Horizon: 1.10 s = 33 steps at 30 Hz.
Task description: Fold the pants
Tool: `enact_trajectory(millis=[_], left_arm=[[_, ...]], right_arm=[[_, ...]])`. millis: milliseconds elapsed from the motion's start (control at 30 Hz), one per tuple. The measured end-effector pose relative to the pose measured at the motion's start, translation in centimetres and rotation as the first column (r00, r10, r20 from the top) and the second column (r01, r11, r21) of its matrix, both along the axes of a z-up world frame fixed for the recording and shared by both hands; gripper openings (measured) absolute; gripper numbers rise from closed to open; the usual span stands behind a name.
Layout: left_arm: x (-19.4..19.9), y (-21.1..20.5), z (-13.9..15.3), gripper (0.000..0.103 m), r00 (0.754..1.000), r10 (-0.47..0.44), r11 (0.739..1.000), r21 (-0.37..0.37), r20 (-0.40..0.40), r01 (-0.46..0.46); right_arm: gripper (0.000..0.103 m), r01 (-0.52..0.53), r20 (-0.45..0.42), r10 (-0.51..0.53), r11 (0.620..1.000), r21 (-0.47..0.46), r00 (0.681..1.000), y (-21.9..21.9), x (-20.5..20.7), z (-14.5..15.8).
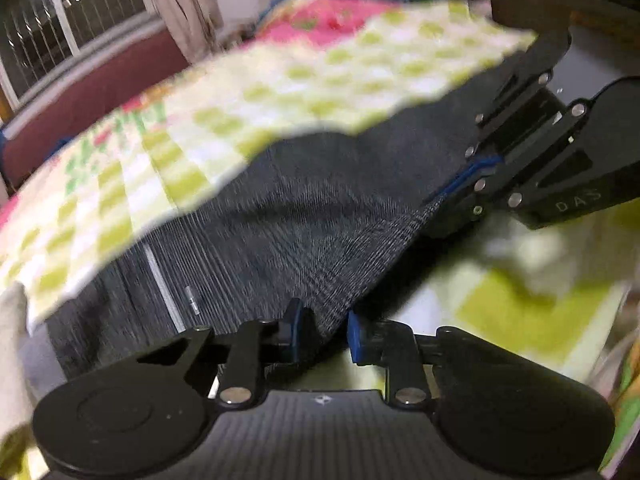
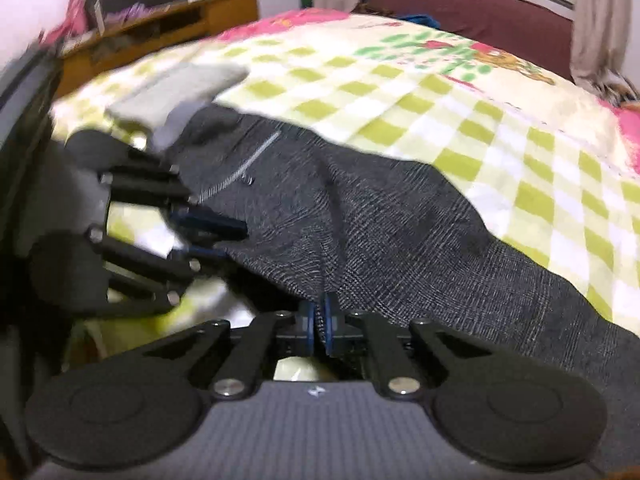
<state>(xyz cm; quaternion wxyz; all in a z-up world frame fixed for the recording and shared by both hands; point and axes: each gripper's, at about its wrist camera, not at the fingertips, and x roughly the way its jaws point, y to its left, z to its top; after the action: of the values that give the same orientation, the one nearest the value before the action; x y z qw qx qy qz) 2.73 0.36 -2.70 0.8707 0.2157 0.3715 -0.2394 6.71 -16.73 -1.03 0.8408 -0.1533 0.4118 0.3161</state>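
Note:
Dark grey checked pants [image 1: 304,216] with a white drawstring lie on a green-and-white checked bedsheet. My left gripper [image 1: 322,334] has its blue pads around the pants' near edge, with a gap between pads and cloth folded through it. My right gripper [image 2: 319,330] is shut on the pants' edge [image 2: 360,240] and lifts it. Each gripper shows in the other view: the right gripper [image 1: 476,176] at right, the left gripper [image 2: 216,236] at left, both gripping the same edge.
The bedsheet [image 2: 400,92] covers a bed. A folded light grey garment [image 2: 176,88] lies beyond the pants. A wooden shelf [image 2: 160,20] stands at the back left. A maroon sofa [image 2: 460,4] and window are behind.

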Motion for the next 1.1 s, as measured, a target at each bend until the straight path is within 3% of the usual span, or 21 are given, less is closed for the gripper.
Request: enact_trajectory(millis=[100, 200, 400, 533, 600, 733, 767, 800, 833, 900, 933, 967, 1000, 1100], left_arm=[[0.0, -0.2, 0.0, 0.041, 1.0, -0.004, 1.0, 0.028, 0.003, 0.004], [-0.2, 0.7, 0.8, 0.042, 0.999, 0.022, 0.999, 0.038, 0.03, -0.024], [-0.2, 4.0, 2.7, 0.052, 0.994, 0.101, 0.994, -0.034, 0.044, -0.099], [-0.6, 5.8, 2.6, 0.056, 0.991, 0.133, 0.991, -0.019, 0.017, -0.133], [-0.8, 6.4, 2.7, 0.056, 0.99, 0.14, 0.99, -0.032, -0.004, -0.14], [-0.4, 5.6, 3.0, 0.056, 0.988, 0.15, 0.986, -0.07, 0.02, -0.149], [-0.1, 4.9, 3.1, 0.056, 0.989, 0.146, 0.986, -0.08, 0.025, -0.143], [0.0, 4.3, 3.3, 0.056, 0.99, 0.135, 0.988, -0.086, 0.033, -0.132], [0.0, 3.6, 3.6, 0.056, 0.992, 0.122, 0.989, -0.092, 0.044, -0.117], [0.1, 2.4, 4.0, 0.056, 0.994, 0.097, 0.99, -0.111, 0.048, -0.091], [0.2, 1.7, 4.1, 0.056, 0.996, 0.079, 0.99, -0.12, 0.045, -0.073], [0.2, 1.0, 4.1, 0.056, 0.997, 0.061, 0.991, -0.125, 0.046, -0.055], [0.4, -0.1, 4.0, 0.056, 0.998, 0.038, 0.991, -0.131, 0.045, -0.032], [1.2, -3.5, 3.2, 0.056, 0.998, -0.025, 0.99, -0.137, 0.049, 0.032]], right_arm=[[0.007, 0.026, -0.088, -0.029, 0.999, -0.031, 0.996, 0.5, 1.5, -2.7], [0.014, 0.05, -0.086, -0.048, 0.999, 0.018, 0.995, 0.2, 1.9, -1.2], [0.034, 0.103, -0.107, -0.083, 0.975, 0.198, 0.991, -2.1, 2.9, 2.6], [0.036, 0.147, -0.152, -0.109, 0.951, 0.272, 0.982, -3.4, 5.0, 3.3], [0.041, 0.218, -0.155, -0.18, 0.933, 0.287, 0.971, -4.7, 5.4, 3.2], [0.041, 0.397, -0.172, -0.36, 0.863, 0.313, 0.917, -8.1, 7.4, 0.8], [0.041, 0.448, -0.177, -0.412, 0.846, 0.29, 0.894, -8.9, 8.2, -0.1], [0.038, 0.526, -0.203, -0.487, 0.811, 0.255, 0.849, -10.0, 9.0, -1.0], [0.032, 0.594, -0.244, -0.544, 0.763, 0.254, 0.803, -11.7, 9.8, -1.8], [0.018, 0.67, -0.277, -0.61, 0.685, 0.288, 0.742, -15.0, 10.1, -2.3], [0.02, 0.704, -0.264, -0.653, 0.649, 0.288, 0.71, -16.4, 9.7, -1.8], [0.03, 0.727, -0.234, -0.692, 0.617, 0.3, 0.683, -17.9, 8.8, -1.1], [0.033, 0.748, -0.196, -0.73, 0.588, 0.308, 0.655, -19.4, 7.7, -0.4], [0.034, 0.822, -0.154, -0.838, 0.449, 0.351, 0.523, -25.3, 3.6, 1.0]])
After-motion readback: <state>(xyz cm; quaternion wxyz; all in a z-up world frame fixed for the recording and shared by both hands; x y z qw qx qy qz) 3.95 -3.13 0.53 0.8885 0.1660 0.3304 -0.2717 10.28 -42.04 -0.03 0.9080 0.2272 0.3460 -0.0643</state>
